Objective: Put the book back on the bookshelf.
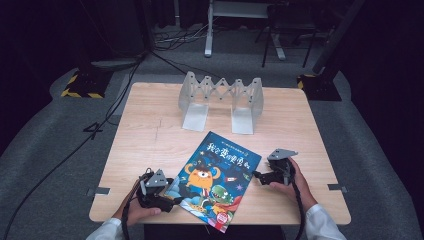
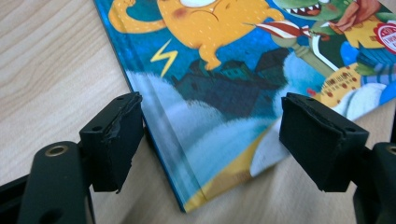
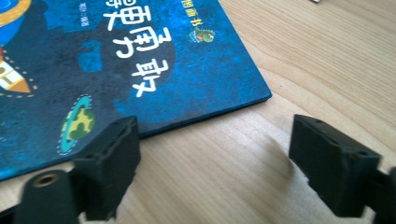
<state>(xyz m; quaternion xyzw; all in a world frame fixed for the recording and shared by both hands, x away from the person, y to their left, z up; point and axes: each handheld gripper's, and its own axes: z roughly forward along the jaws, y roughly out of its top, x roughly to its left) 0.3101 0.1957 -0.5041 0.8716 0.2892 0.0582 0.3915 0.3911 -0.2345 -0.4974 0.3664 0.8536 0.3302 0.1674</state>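
Observation:
A blue picture book (image 1: 215, 177) with an orange monster on its cover lies flat and askew on the wooden table (image 1: 150, 140), one corner over the front edge. My left gripper (image 1: 172, 197) stands open at the book's near left corner; in the left gripper view the book's spine corner (image 2: 196, 186) lies between the jaws. My right gripper (image 1: 257, 175) is open just off the book's right edge. In the right gripper view the book's cover (image 3: 140, 60) reaches past the left jaw, and bare wood lies between the jaws.
A grey expanding book rack (image 1: 222, 100) stands upright at the back middle of the table. Cables run over the grey floor at the left. Stand bases and a desk frame sit beyond the table's far edge.

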